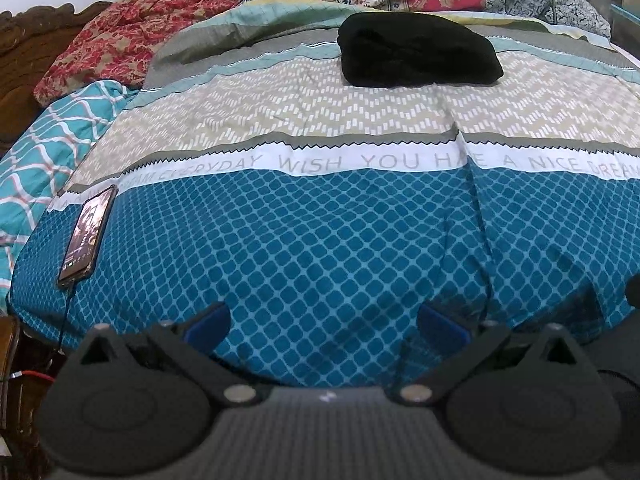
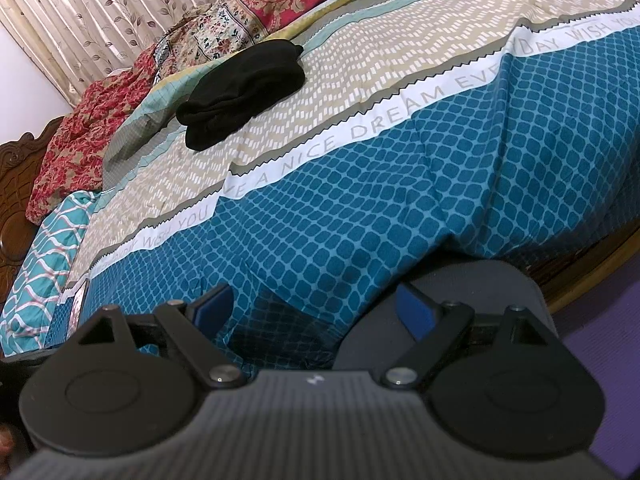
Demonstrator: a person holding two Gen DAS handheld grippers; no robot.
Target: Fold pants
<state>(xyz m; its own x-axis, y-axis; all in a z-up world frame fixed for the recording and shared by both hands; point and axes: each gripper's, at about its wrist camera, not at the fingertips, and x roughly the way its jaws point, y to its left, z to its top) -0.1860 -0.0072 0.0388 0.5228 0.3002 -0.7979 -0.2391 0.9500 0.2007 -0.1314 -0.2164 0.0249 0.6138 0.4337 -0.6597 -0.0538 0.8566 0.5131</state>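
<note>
Lying folded on bedspread (image 1: 320, 240): black pants (image 1: 418, 54); L gripper (image 1: 324, 326) & R gripper (image 2: 316, 308) fingers wide, empty.

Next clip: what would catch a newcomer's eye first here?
The black pants lie in a folded bundle far up the patterned bedsheet, on its beige band. A phone rests at the bed's left edge. The left tool and right tool are open and empty, near the bed's front edge.

Bedsheet (image 1: 360, 160) band reads "EVERYDAY WISH YOU", seemingly "HAVE", "A NICE DREAM".
</note>
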